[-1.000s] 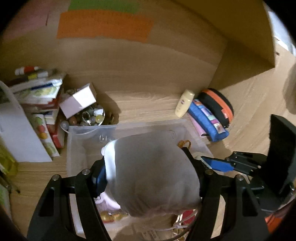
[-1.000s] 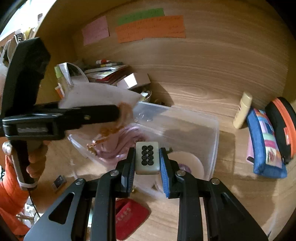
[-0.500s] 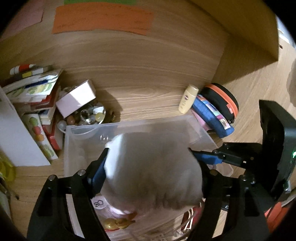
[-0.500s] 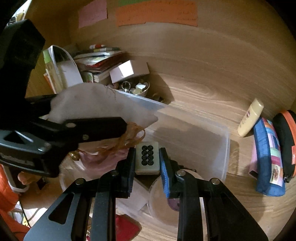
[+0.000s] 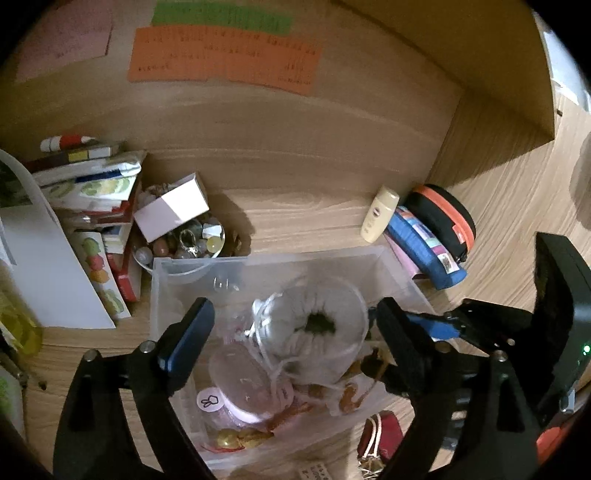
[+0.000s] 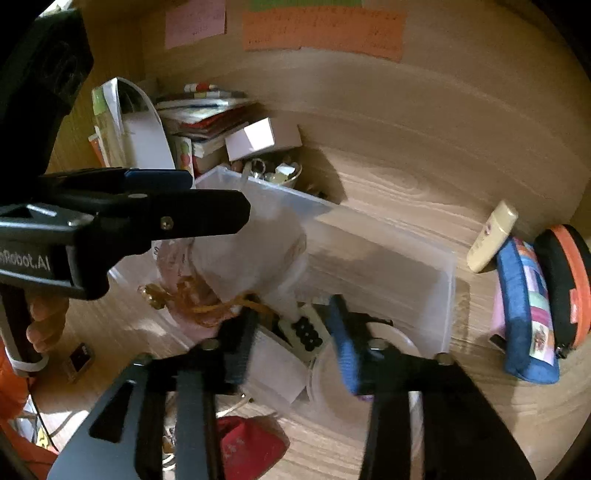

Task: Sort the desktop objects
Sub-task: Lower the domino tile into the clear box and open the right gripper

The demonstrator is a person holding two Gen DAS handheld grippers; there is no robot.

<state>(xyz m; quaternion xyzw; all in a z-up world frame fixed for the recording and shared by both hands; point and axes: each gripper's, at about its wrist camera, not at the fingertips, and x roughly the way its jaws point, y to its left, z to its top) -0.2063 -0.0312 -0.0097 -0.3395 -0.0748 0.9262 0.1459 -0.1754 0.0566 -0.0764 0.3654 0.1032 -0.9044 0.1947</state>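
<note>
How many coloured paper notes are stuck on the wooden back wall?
3: a pink note on the left, a green note at the top, and an orange note just under it. More may be out of view.

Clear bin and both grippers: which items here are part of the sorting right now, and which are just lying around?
In play: clear bin, white drawstring pouch, white tile with black dots, left gripper and right gripper, both opening.

Lying about: cream bottle, blue pencil case, orange-trimmed case, book stack.

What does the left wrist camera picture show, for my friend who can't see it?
The left gripper, jaws opening, hangs over a white drawstring pouch lying in a clear plastic bin on a wooden desk.
</note>
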